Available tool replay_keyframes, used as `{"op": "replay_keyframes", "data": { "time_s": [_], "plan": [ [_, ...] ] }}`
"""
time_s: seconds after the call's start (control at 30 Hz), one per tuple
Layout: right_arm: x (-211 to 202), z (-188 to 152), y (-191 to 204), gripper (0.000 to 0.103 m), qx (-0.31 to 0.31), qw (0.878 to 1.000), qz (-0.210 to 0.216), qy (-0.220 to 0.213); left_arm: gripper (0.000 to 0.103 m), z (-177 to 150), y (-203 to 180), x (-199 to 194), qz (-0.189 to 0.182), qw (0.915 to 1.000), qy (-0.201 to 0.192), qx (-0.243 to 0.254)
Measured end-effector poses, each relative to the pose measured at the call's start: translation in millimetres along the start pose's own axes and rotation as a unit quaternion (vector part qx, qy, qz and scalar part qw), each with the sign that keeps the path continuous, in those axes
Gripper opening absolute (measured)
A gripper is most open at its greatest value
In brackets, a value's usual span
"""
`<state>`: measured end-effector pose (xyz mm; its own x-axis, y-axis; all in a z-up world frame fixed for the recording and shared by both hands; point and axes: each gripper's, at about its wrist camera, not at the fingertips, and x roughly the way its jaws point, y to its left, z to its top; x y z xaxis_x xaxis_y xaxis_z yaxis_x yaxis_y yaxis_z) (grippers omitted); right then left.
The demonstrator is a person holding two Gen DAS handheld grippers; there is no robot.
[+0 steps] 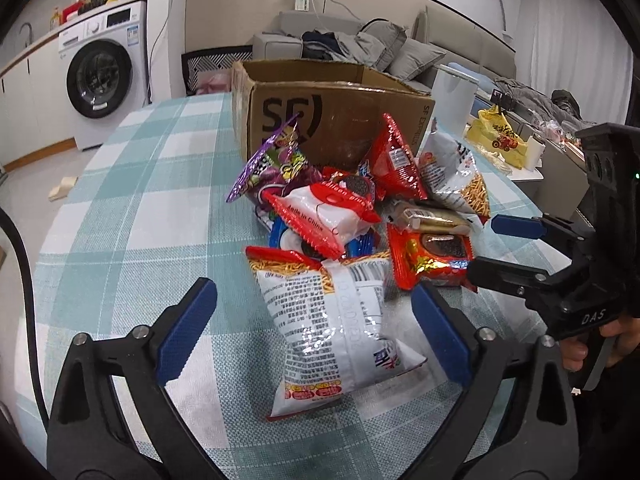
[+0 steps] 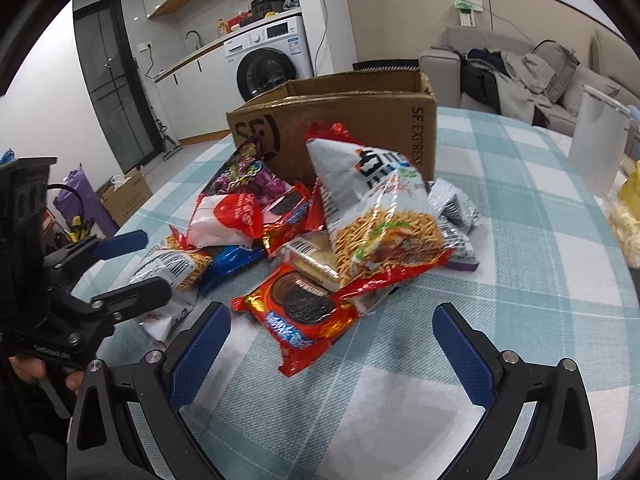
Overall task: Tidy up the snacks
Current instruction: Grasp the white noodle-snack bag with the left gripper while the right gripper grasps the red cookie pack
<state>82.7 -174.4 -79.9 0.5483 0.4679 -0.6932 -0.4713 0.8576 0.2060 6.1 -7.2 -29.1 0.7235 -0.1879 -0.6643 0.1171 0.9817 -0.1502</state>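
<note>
Straddling noodle bag (image 1: pixel 336 320), left tool (image 1: pixel 312 328) wide apart; right tool (image 2: pixel 332 352) wide apart, empty.

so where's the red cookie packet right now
The red cookie packet lies flat on the table at the pile's near edge in the right wrist view, just ahead of the open right gripper.

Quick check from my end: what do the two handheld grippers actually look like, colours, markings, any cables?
Both match: the left gripper and right gripper have black angular arms with silver pivot bolts and ribbed blue pads on the fingertips. The right gripper's body carries white "DAS" lettering and a small green light; bare fingers wrap its handle. A black cable runs beside the left one.
</note>
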Motion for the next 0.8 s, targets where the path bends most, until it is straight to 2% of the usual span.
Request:
{"op": "replay_keyframes", "data": {
  "time_s": [0.2,0.5,0.67,0.8],
  "plan": [
    [10.4,-1.2,5.2,0.103,0.003,0.999,0.036,0.025,0.084,-2.0,2.0,8.3,-0.019,0.9995,0.022,-0.007],
    [31.2,3.6,13.7,0.098,-0.030,0.998,0.034,0.044,0.072,-6.0,1.6,18.8,-0.033,0.9983,0.047,-0.011],
    [32.6,4.1,19.1,0.092,-0.043,0.997,0.049,0.048,0.068,-7.1,2.2,19.1,-0.043,0.9977,0.050,-0.015],
    [32.3,3.1,25.5,0.091,-0.050,0.995,0.065,0.050,0.063,-8.3,0.0,19.5,-0.050,0.9970,0.058,-0.014]
  ]
}}
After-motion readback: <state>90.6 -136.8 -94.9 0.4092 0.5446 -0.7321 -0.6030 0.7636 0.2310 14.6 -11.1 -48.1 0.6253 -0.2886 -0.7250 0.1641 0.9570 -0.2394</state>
